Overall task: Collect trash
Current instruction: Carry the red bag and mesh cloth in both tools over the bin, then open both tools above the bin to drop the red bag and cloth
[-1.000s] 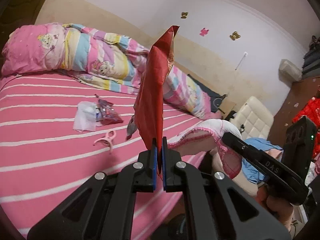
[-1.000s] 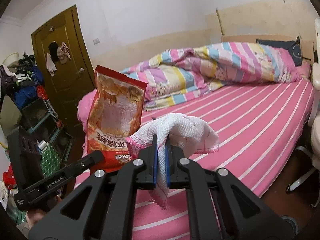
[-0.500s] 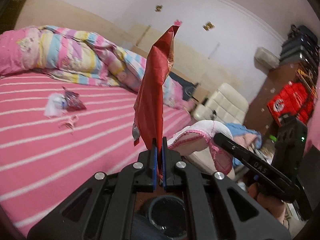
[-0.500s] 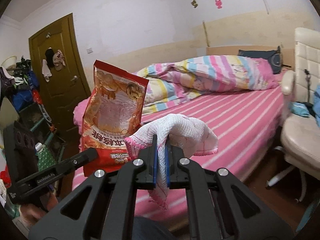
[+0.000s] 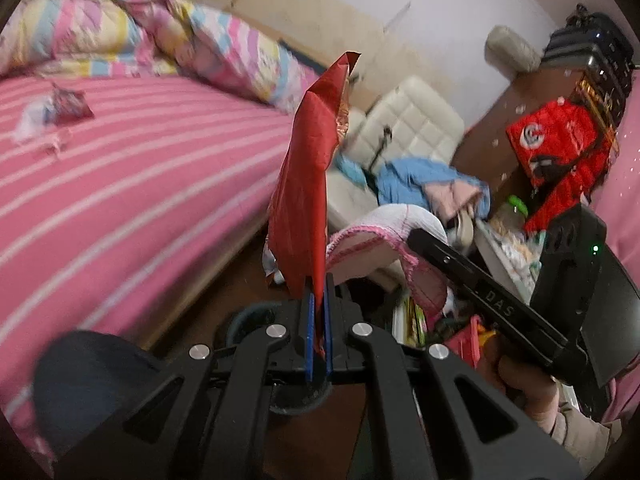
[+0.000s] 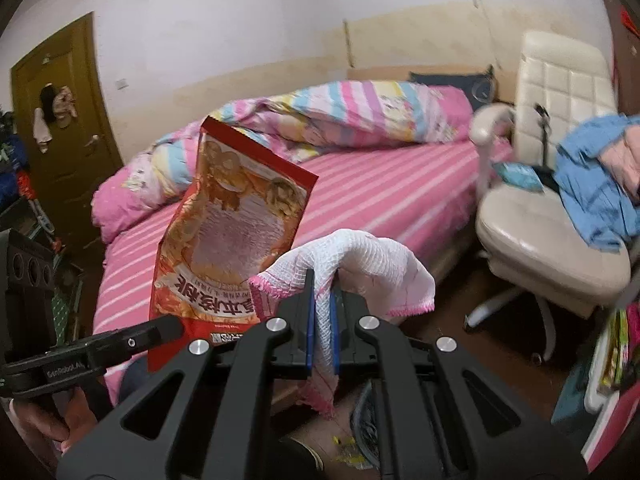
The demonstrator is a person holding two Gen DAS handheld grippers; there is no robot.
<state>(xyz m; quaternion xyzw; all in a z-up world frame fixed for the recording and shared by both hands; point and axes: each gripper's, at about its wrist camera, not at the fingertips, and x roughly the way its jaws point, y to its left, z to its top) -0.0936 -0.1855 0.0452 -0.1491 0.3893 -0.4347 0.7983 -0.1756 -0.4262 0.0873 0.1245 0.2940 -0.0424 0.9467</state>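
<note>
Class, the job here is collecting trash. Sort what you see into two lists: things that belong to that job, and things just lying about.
Belongs to the job:
- red snack bag, clamped in the left gripper
- pink-edged white cloth, clamped in the right gripper
- wrappers on the bed
- dark bin below the left gripper

Lying about:
- striped quilt
- cream chair
- blue clothes

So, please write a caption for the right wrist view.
Right gripper holds a white-pink cloth; beside it, a red snack bag.
</note>
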